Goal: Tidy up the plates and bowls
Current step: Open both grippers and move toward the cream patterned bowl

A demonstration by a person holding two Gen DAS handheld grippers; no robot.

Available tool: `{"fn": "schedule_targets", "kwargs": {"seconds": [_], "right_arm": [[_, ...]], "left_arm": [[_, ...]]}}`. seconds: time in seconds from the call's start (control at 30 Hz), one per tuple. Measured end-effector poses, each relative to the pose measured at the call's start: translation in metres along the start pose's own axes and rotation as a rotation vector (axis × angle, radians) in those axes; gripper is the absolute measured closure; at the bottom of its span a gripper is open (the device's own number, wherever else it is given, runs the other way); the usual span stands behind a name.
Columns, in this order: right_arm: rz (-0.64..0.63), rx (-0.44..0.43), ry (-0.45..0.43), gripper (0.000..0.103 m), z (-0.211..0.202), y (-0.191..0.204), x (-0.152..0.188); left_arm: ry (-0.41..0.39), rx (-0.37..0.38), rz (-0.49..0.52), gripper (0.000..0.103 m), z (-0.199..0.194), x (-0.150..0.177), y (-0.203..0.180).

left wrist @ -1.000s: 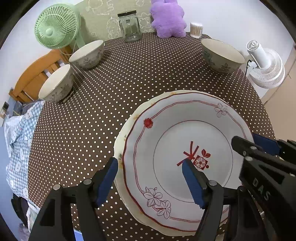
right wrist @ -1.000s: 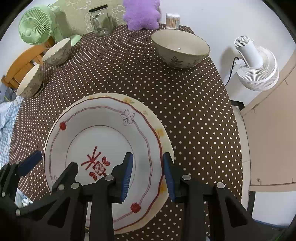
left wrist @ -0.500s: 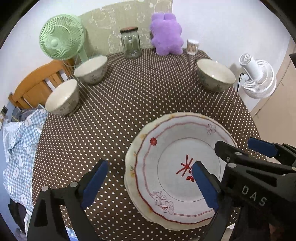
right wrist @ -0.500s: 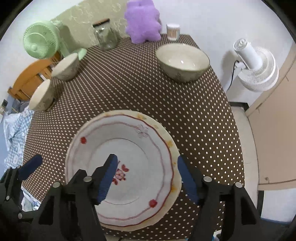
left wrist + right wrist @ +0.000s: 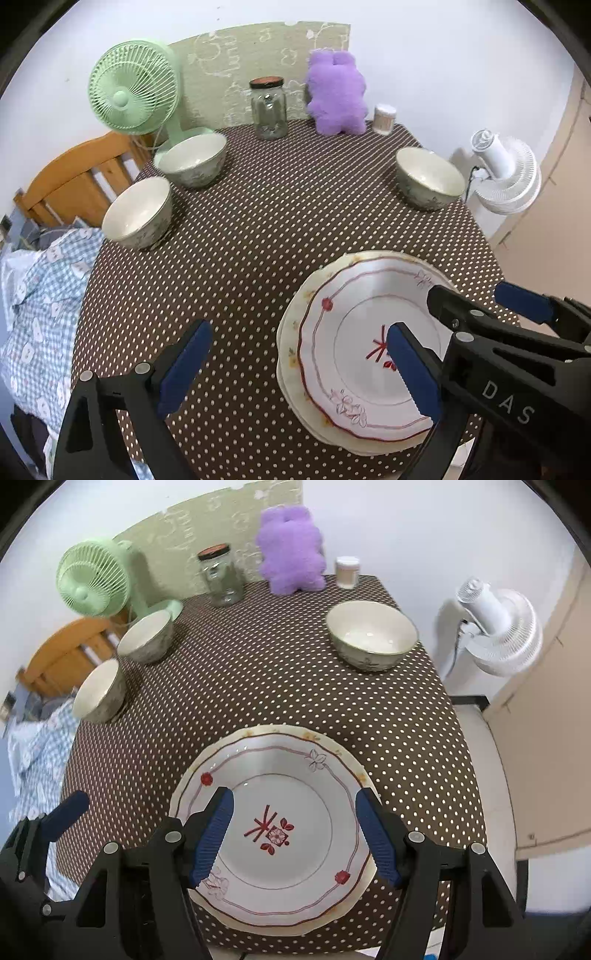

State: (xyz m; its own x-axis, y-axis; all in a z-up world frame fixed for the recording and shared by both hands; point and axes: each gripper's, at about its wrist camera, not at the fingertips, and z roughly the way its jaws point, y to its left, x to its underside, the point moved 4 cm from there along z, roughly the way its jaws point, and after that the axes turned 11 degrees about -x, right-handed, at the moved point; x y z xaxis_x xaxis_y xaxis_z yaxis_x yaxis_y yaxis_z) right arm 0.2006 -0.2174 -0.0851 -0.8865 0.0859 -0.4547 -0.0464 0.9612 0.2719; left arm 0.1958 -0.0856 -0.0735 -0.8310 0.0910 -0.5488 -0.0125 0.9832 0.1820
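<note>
So the plates are already nested: the red-patterned plate (image 5: 280, 823) is seated on the cream plate (image 5: 295, 738), whose yellow-flecked rim is only seen peeking out around it, at about 6 o'clock on the tabletop (image 5: 258, 672). That's probably why both claws are hanging empty above the stack. The right claw (image 5: 293, 838) is held spread apart over the plate with nothing pinched, its jaws having just been opening. The left claw (image 5: 295, 369) is splayed even wider over the stack's 9 o'clock edge, nothing between its blue pads either, also just been opening.

Bowls look like the part left to do. Two bowls are parked close together, the nearer bowl (image 5: 138, 212) at 9 o'clock and the one behind (image 5: 192, 158) at 10 o'clock. The third bowl (image 5: 428, 177) is well apart at 2 o'clock.

Clutter along the 12 o'clock edge: glass jar (image 5: 268, 107), purple plush (image 5: 338, 98), small container (image 5: 384, 118). A green fan (image 5: 133, 92) is crowded right behind the far-left bowl, so a reach there could get awkward. A white fan (image 5: 509, 177) is stood off the tabletop.
</note>
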Motion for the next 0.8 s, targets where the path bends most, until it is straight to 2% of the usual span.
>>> {"fn": "schedule_targets", "kwargs": {"seconds": [0.2, 0.37, 0.5, 0.7, 0.8], "right_arm": [[0.071, 0.059, -0.065, 0.031, -0.010, 0.004, -0.006], [0.078, 0.074, -0.097, 0.031, -0.009, 0.025, -0.011], [0.055, 0.058, -0.095, 0.031, 0.003, 0.053, -0.019], [0.000, 0.004, -0.089, 0.031, 0.033, 0.119, -0.040], [-0.028, -0.024, -0.086, 0.031, 0.046, 0.147, -0.051]], "left_arm": [[-0.041, 0.051, 0.064, 0.007, 0.002, -0.014, 0.001], [-0.054, 0.065, 0.067, 0.007, 0.010, -0.020, 0.029], [-0.053, 0.033, 0.051, 0.010, 0.023, -0.024, 0.067], [-0.026, -0.032, -0.010, 0.013, 0.045, -0.034, 0.129], [-0.042, -0.059, -0.028, 0.013, 0.051, -0.043, 0.155]]}}
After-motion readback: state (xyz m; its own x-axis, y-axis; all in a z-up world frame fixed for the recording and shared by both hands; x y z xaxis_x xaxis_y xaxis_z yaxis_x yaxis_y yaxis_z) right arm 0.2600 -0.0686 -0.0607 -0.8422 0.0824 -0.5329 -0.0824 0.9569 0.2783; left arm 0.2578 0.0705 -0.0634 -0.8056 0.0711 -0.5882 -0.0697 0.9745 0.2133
